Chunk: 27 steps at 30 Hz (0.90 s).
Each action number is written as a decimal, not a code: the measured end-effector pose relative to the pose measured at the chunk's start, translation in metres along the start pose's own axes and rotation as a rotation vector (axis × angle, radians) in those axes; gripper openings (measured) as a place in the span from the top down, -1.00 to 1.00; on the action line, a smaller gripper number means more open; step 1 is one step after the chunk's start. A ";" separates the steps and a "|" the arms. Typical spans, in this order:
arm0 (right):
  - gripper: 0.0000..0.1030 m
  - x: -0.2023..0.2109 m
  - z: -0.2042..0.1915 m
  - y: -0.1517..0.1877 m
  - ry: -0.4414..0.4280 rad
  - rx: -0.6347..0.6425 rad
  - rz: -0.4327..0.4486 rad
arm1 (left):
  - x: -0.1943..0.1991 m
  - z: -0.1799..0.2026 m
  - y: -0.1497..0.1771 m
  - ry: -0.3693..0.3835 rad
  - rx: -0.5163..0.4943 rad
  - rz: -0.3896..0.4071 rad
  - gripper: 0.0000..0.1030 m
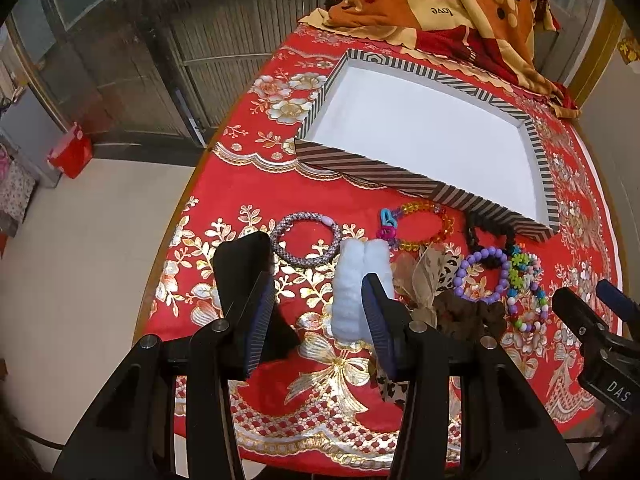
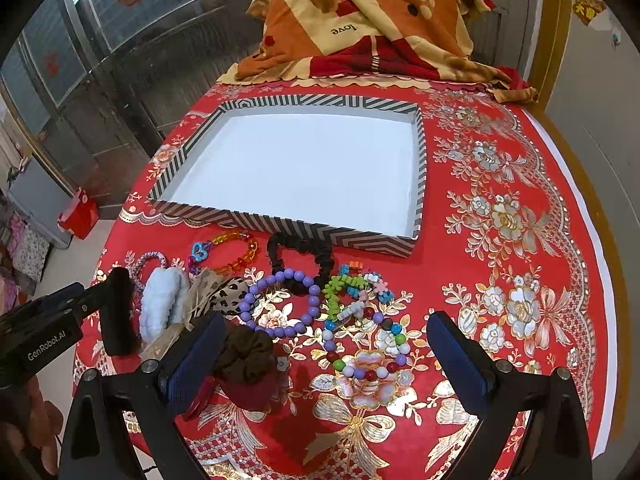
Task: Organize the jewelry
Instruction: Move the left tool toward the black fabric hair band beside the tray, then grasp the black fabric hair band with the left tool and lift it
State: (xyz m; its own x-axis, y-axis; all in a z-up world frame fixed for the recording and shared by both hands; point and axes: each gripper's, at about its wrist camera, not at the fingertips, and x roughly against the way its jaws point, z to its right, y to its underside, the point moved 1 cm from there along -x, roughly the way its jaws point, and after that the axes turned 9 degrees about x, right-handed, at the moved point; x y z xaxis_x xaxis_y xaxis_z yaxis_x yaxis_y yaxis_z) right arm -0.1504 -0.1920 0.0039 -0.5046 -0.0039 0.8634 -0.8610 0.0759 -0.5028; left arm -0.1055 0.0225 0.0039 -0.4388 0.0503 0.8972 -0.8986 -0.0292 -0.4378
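Start of sorting, by the look: shallow striped cardboard tray with white floor (image 2: 418, 184) on red floral counter cloth (image 2: 520, 264), nothing in it. Bracelets and scrunchies in row just before tray: purple bead bracelet (image 2: 280, 304), fluffy white scrunchie (image 1: 362, 280). Left tongs (image 1: 316, 292) spread, hovering over white scrunchie, pinching nothing. Right tongs (image 2: 324, 340) spread wide, nothing between. Next, likely: lower, pinch one piece, carry to tray. Readable: "GenRobot.AI", "DAS" on the two tools; "love" on orange blanket (image 2: 372, 12).

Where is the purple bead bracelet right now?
The purple bead bracelet lies on the red tablecloth in front of the striped tray, between the black scrunchie and the brown scrunchie, nearer the right gripper.
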 end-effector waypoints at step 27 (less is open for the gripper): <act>-0.94 0.003 -0.007 0.005 -0.012 0.021 -0.004 | 0.002 -0.006 0.005 0.032 -0.004 -0.024 0.13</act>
State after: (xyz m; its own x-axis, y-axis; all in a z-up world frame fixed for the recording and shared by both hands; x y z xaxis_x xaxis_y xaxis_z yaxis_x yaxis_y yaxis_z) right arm -0.1559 -0.1851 0.0045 -0.5016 -0.0165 0.8649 -0.8642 0.0546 -0.5001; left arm -0.1107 0.0281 0.0033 -0.4170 0.0826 0.9051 -0.9088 -0.0239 -0.4165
